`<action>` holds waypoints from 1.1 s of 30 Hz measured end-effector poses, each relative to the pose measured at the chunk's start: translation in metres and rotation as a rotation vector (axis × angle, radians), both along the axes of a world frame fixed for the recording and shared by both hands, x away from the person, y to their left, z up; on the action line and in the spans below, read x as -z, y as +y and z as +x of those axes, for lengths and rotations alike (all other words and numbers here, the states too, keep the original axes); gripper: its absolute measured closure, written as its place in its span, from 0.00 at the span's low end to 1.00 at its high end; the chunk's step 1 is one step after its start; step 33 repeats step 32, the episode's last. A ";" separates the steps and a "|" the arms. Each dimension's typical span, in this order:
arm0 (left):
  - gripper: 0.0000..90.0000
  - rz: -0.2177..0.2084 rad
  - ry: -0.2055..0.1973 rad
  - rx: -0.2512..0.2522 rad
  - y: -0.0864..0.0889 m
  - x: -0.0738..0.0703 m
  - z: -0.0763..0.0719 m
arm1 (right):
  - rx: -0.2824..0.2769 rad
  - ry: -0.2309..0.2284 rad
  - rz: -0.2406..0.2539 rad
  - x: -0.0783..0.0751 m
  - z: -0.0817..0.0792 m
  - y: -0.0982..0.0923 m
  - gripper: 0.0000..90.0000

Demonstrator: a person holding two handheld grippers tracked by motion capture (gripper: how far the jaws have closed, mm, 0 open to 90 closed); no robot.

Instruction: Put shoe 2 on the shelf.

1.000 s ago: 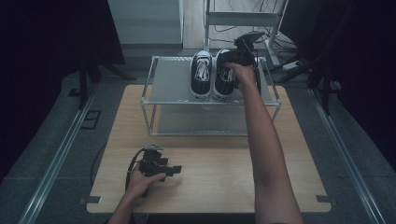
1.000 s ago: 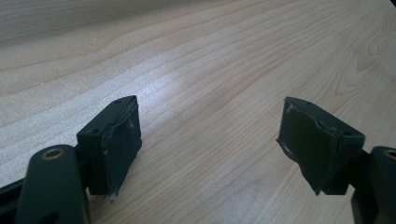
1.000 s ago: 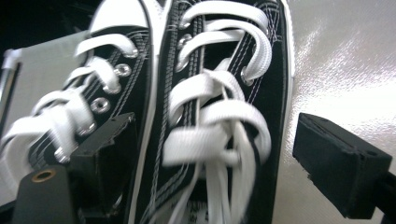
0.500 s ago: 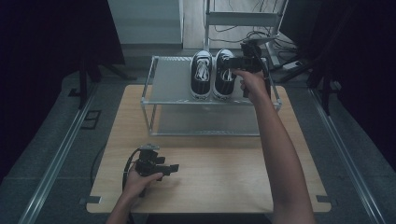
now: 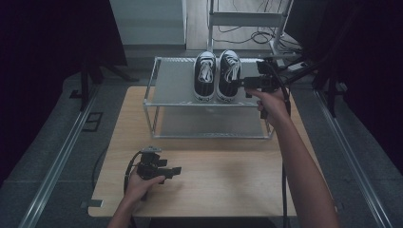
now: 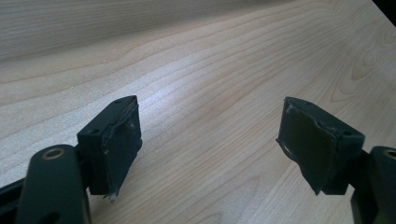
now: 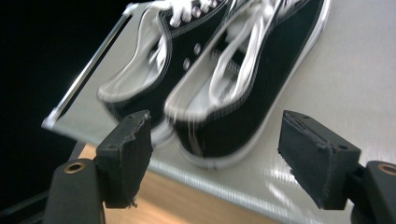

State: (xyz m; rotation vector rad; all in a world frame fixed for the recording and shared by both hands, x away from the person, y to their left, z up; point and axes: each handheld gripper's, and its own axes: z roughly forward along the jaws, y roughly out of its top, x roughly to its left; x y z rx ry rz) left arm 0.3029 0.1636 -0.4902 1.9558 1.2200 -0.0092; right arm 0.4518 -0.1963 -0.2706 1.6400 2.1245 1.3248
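A pair of black sneakers with white laces [image 5: 217, 76] stands side by side on the top tier of a metal shoe rack [image 5: 176, 78] at the far side of the wooden surface [image 5: 228, 175]. The right gripper [image 5: 243, 84] sits just beside the right-hand sneaker, level with it; its fingers [image 7: 128, 154] have just been closing, yet they are apart and hold nothing. The left gripper [image 5: 177, 170] rests low over the near part of the surface, fingers [image 6: 116, 140] apart over bare wood.
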 end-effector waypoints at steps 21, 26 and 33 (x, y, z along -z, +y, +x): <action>0.24 0.009 -0.013 -0.014 0.002 -0.003 -0.002 | -0.160 -0.123 0.038 0.084 -0.088 -0.056 0.35; 0.24 0.015 -0.021 -0.008 -0.001 -0.003 -0.003 | -0.174 -0.142 0.020 0.088 -0.093 -0.057 0.35; 0.24 0.020 -0.035 -0.025 0.003 -0.002 -0.002 | -0.180 -0.140 -0.001 0.098 -0.096 -0.055 0.35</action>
